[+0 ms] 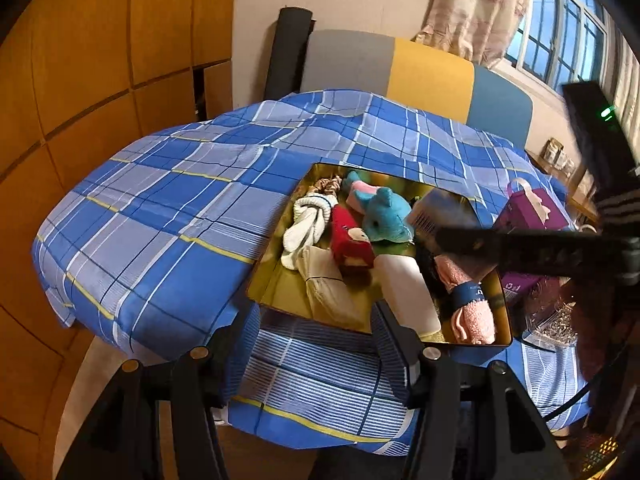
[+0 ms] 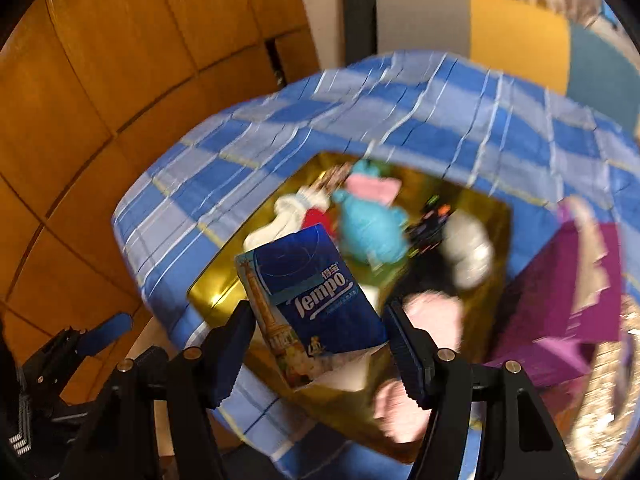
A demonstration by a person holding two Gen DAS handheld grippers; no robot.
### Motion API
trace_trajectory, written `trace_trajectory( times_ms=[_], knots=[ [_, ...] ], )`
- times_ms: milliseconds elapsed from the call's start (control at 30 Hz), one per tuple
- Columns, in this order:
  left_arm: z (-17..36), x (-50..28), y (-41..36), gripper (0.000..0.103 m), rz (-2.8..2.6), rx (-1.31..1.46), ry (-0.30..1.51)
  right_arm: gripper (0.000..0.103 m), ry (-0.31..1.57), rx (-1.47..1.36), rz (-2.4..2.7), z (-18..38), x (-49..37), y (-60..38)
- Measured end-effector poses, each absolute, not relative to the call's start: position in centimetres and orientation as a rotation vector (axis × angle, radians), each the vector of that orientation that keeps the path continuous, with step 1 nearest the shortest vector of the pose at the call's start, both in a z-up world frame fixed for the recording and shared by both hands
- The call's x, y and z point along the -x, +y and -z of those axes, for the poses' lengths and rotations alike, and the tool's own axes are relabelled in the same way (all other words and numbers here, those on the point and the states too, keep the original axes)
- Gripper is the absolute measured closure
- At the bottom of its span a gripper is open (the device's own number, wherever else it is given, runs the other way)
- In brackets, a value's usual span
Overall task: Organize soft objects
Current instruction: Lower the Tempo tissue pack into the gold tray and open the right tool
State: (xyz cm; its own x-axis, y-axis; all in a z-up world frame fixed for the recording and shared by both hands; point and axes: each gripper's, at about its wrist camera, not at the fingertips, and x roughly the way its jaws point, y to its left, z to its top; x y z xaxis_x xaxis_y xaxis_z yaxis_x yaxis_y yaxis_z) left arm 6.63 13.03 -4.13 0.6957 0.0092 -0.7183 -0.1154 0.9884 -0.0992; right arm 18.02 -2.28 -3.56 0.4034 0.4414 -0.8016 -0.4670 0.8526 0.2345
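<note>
A gold tray (image 1: 276,292) lies on the blue plaid cloth and holds soft things: a blue plush dolphin (image 1: 384,216), a red plush toy (image 1: 350,240), white socks (image 1: 306,226), a cream cloth (image 1: 328,288) and a pink towel (image 1: 470,300). My left gripper (image 1: 308,356) is open and empty just before the tray's near edge. My right gripper (image 2: 320,344) is shut on a blue Tempo tissue pack (image 2: 316,300) and holds it above the tray (image 2: 212,292). The right wrist view is blurred. The dolphin (image 2: 368,232) shows behind the pack.
A purple box (image 1: 532,208) and a clear glittery bag (image 1: 552,312) stand right of the tray. The right gripper's arm (image 1: 520,248) crosses over the tray's right side. A wooden wall is at the left, a chair back (image 1: 400,68) behind the table.
</note>
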Motion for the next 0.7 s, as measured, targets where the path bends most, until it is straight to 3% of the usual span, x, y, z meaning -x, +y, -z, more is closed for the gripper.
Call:
trace_trajectory(
  times_ms=[233,433,700],
  knots=[
    [4.2,-5.8,14.6,0.045,-0.143,0.128,0.790,0.037,1.042,0.139,-0.516,6.0,-18.7,1.7],
    [4.2,-5.1,15.5,0.045,-0.193,0.111,0.781,0.038,1.166,0.020,-0.555,7.4,-19.5,3.2],
    [4.4,-5.1,16.1,0.045,-0.185,0.148,0.792,0.038,1.197,0.031,-0.512,8.8,-19.8,3.2]
  ],
)
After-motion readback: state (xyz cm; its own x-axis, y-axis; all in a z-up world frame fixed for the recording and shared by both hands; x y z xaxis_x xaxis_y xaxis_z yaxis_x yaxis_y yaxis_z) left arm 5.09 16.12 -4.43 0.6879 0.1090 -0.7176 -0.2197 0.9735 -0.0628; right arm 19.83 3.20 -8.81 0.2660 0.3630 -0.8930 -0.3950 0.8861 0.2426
